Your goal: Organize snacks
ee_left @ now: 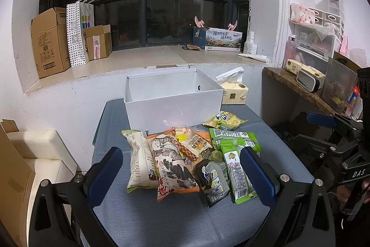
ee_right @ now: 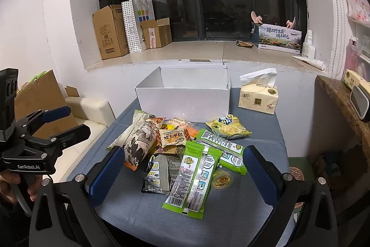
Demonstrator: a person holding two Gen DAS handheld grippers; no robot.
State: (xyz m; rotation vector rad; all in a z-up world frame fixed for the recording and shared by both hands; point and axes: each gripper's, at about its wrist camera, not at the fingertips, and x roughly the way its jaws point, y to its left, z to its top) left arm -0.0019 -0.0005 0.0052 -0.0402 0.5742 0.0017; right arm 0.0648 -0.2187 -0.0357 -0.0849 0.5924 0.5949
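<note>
Snack pile (ee_left: 185,154): crinkled packets, mostly green, overlapping mid-table (ee_left: 161,223); white box (ee_left: 171,105) at 12 o'clock, seemingly empty. Bare cloth at 6 o'clock. Left gripper (ee_left: 182,175) and right gripper (ee_right: 182,175) spread wide, unloaded.

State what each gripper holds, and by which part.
Nothing. The left gripper and right gripper are open above the snack pile.

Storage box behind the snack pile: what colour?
Plain white storage box, open-topped; clearest in the right wrist view.
</note>
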